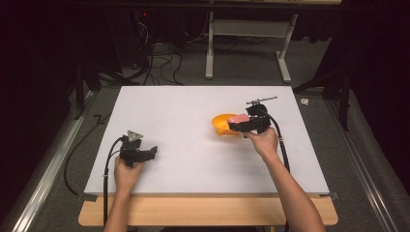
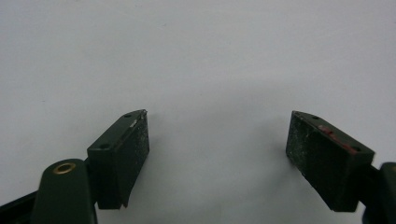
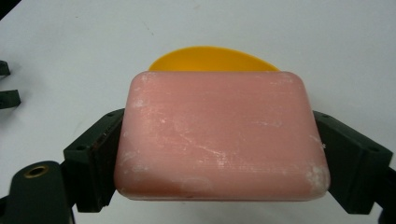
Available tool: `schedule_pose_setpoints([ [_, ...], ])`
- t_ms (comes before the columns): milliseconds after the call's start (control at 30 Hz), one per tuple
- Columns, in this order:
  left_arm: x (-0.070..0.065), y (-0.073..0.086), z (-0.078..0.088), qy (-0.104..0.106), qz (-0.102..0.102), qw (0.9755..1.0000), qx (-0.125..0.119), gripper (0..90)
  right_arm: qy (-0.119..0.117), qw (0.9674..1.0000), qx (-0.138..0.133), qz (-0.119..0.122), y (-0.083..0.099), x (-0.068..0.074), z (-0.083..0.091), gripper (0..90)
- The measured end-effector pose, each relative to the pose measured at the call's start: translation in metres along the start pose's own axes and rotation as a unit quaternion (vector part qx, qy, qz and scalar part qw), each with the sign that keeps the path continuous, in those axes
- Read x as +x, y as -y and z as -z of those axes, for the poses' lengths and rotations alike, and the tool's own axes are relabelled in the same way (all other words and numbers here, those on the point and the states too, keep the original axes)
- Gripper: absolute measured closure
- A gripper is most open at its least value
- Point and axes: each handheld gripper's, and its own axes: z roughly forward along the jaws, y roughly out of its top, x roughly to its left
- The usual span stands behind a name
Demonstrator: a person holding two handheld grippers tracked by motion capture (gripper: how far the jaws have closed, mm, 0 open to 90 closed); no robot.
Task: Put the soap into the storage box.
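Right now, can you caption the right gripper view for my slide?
Right hand-held gripper clamps a pink soap bar in front of an orange bowl on the white table.

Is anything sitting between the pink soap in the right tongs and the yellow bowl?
Nothing visible does. The right tongs grip the pink soap bar by its two ends, at the near edge of the yellow bowl; between them I see no object, just white table.

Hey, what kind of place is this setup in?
Probably a lab or recording studio: a white table on grey carpet, loose cables behind, dark surroundings, and a person's hand-held right gripper clamping pink soap.
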Motion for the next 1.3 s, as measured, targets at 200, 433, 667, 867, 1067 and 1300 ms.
schedule_pose_setpoints([
  [200, 0.000, 0.000, 0.000, 0.000, 0.000, 1.0000, 0.000, 21.8, 0.008, 1.0000, 0.003, -0.005, -0.007, 0.003, -0.006, 13.6],
  [433, 0.000, 0.000, 0.000, 0.000, 0.000, 1.0000, 0.000, 21.8, 0.012, 0.9999, 0.010, -0.005, -0.014, 0.006, -0.014, 13.5],
  [667, 0.000, 0.000, 0.000, 0.000, 0.000, 1.0000, 0.000, 21.8, 0.014, 0.9997, 0.017, -0.015, -0.020, 0.009, -0.020, 13.5],
  [867, 0.000, 0.000, 0.000, 0.000, 0.000, 1.0000, 0.000, 21.8, 0.016, 0.9992, 0.028, -0.024, -0.023, 0.010, -0.027, 13.5],
  [1067, 0.000, 0.000, 0.000, 0.000, 0.000, 1.0000, -0.001, 21.8, 0.017, 0.9988, 0.038, -0.026, -0.023, 0.012, -0.033, 13.5],
  [1300, 0.000, 0.000, 0.000, 0.000, 0.000, 1.0000, -0.001, 21.8, 0.017, 0.9983, 0.046, -0.032, -0.023, 0.012, -0.039, 13.5],
])
